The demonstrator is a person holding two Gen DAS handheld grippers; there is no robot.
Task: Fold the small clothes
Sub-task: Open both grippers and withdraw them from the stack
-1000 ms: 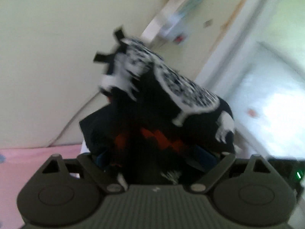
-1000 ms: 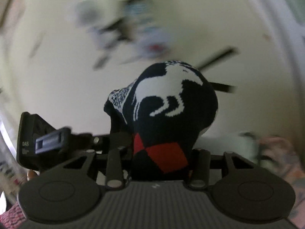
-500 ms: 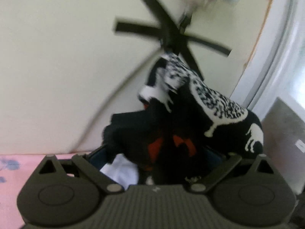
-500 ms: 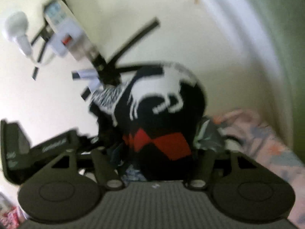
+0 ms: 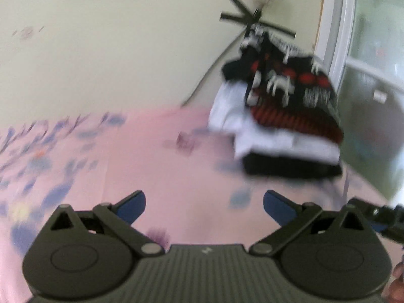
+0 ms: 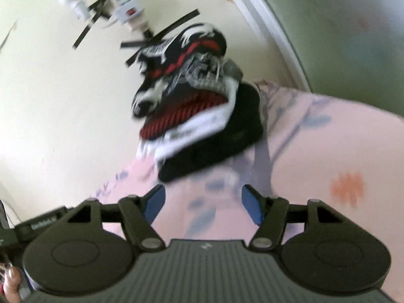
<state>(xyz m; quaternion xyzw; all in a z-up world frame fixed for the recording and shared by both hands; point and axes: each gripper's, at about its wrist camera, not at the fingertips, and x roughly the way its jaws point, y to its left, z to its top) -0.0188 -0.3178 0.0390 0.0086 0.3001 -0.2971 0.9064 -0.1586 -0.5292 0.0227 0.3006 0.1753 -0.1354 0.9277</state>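
Both tools empty over a pink flowered bedsheet [image 5: 156,166]: the left gripper [image 5: 204,205] stands with its 2 blue pads [image 5: 132,205] spread as wide as they go and nothing between them, its jaws having just been opening; the right gripper [image 6: 203,203], also released, holds a narrower gap that shows only sheet, its jaws having widened within the last second and then held. Part of the right tool juts into the left wrist view at the lower right edge.

Beyond the jaws, well apart from either set of fingertips, sits the stack of folded clothes [image 5: 282,126]: a black garment at the bottom, white ones above it, and on top the black, red and white patterned knit [image 6: 181,75]; from the left wrist the stack lies ahead and to the right, from the right wrist ahead and slightly left, close by the cream wall [image 5: 101,50] with its taped-up power strip [image 6: 126,7].

Judged from this, the knit is folded and laid on the stack, and the step in hand is the release and retreat; the next move calls for finding 1 more unfolded garment, none of which shows in either view, and both frames are blurred.
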